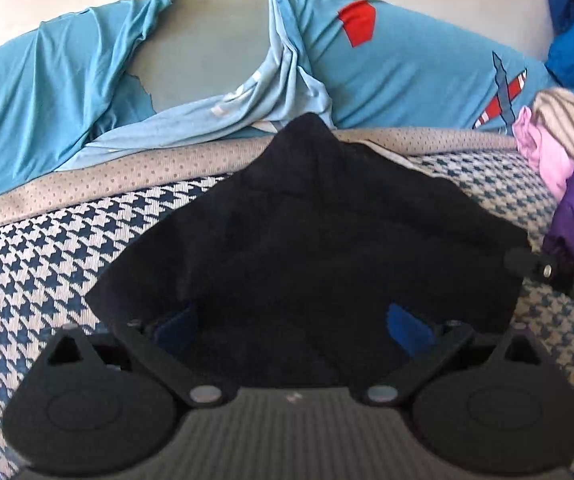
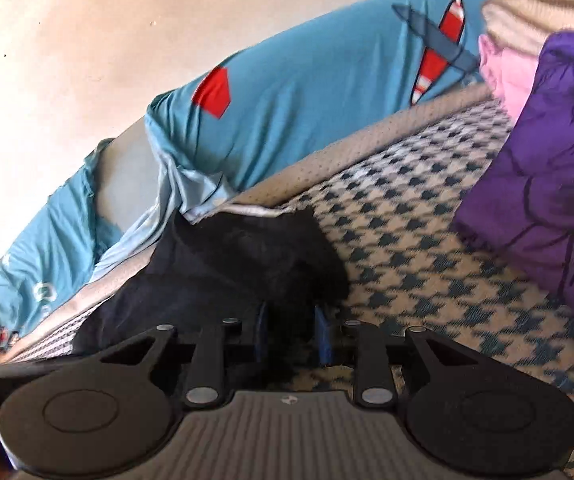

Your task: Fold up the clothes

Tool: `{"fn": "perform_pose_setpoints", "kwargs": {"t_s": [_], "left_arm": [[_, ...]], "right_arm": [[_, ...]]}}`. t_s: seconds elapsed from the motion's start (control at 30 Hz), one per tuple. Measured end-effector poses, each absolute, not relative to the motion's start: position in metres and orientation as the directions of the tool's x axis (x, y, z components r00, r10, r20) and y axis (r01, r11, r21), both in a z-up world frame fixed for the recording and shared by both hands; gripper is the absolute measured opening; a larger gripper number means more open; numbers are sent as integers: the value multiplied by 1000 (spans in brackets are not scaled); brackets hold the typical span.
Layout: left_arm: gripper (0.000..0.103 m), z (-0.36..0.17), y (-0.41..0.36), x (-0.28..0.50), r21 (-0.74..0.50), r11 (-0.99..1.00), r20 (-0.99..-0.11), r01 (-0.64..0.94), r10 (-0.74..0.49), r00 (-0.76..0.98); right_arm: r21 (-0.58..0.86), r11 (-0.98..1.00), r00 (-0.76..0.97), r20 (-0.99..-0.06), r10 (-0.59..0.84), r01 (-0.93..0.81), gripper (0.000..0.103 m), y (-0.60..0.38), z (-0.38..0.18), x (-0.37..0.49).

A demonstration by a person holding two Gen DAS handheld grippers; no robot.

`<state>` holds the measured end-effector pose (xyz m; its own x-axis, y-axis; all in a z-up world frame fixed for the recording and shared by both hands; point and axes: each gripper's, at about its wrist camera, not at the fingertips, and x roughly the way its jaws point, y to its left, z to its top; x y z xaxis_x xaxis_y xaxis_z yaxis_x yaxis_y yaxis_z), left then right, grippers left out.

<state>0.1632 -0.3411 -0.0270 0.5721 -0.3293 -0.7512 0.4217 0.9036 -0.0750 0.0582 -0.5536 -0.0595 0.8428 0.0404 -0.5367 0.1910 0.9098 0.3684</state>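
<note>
A black garment [image 1: 307, 240] is gripped by the right tongs [image 2: 293, 334]. The left tongs [image 1: 291, 322] are seen wide apart around it. No legible writing is noted.

No legible text. Pale letters on the light-blue crumpled cloth [image 1: 223, 108] at 12 o'clock are too blurred to read.

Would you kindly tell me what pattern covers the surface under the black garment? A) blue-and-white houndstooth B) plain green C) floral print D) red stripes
A: the black garment lies on a surface woven in a blue-and-white houndstooth check, seen in both wrist views.
</note>
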Motion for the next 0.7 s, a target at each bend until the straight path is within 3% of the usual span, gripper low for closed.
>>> {"fn": "perform_pose_setpoints", "kwargs": {"t_s": [0.13, 0.4, 0.53, 0.7], "left_arm": [[103, -28, -342, 163, -67, 901, -753, 428, -327, 571], [103, -32, -339, 162, -72, 904, -759, 420, -323, 565], [103, -26, -328, 162, -125, 907, -755, 403, -351, 554], [103, -20, -310, 151, -172, 907, -752, 384, -373, 543]], "right_arm": [[270, 943, 848, -529, -25, 197, 25, -548, -58, 61], [270, 897, 834, -526, -168, 350, 25, -575, -66, 67], [312, 885, 845, -514, -148, 345, 25, -587, -63, 60], [417, 872, 870, -492, -20, 256, 25, -596, -55, 51]]}}
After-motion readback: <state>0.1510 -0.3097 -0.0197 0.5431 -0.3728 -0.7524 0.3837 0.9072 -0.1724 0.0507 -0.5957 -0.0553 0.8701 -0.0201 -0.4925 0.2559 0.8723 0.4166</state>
